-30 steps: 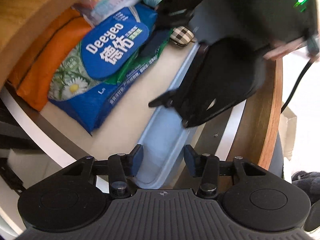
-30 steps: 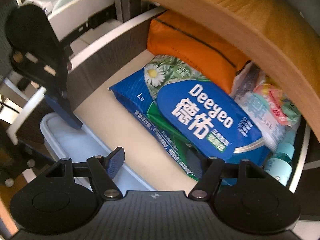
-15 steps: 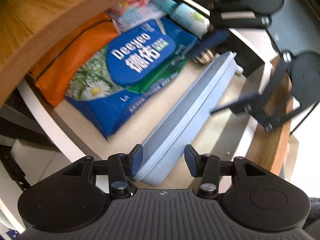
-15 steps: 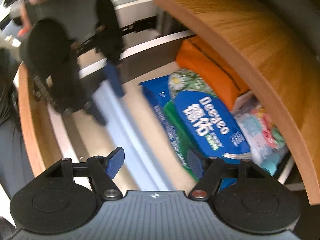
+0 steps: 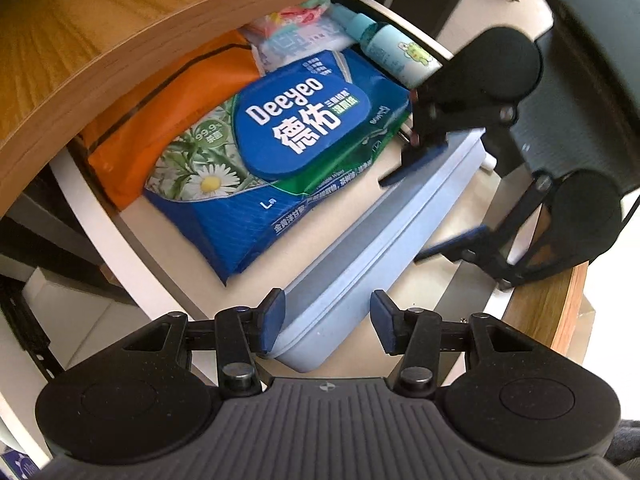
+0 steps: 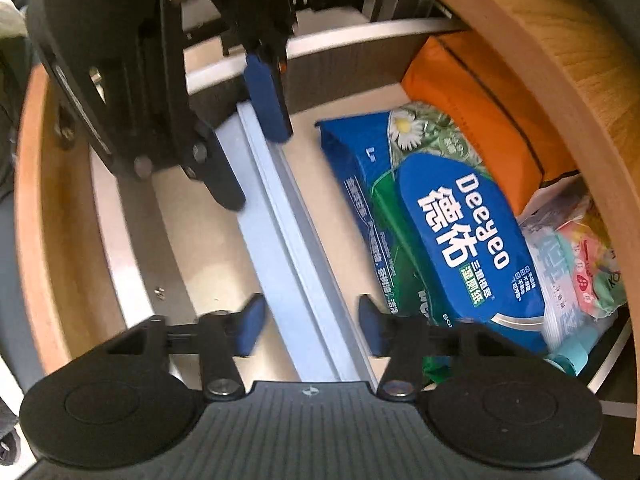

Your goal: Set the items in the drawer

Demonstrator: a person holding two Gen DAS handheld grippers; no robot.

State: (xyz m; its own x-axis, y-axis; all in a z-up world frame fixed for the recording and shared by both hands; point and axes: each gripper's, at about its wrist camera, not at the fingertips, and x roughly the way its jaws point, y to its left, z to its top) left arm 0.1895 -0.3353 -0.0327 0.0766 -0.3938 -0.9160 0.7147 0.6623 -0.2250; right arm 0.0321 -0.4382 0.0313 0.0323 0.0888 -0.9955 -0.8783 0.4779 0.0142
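Observation:
A long light-blue tray [image 5: 360, 248] [image 6: 280, 232] lies along the front of the open drawer [image 5: 132, 264]. My left gripper [image 5: 328, 320] [image 6: 248, 152] is open, its fingers straddling the tray's near end. At the other end my right gripper [image 6: 310, 328] [image 5: 434, 204] is open too, one finger on each side of the tray. Behind the tray lie a blue Deeyeo wipes pack [image 5: 280, 144] [image 6: 452, 232] and an orange pouch [image 5: 160, 120] [image 6: 492, 112].
A wooden desk top [image 5: 100, 40] [image 6: 580, 60] overhangs the back of the drawer. Pastel packets [image 5: 296, 32] [image 6: 576, 264] and a teal bottle [image 5: 392, 52] fill the far corner. The wooden drawer front [image 6: 44, 208] curves close beside the tray.
The right gripper has pulled back from over the drawer to the tray's far end, and its fingers have narrowed a little. The left gripper has barely moved.

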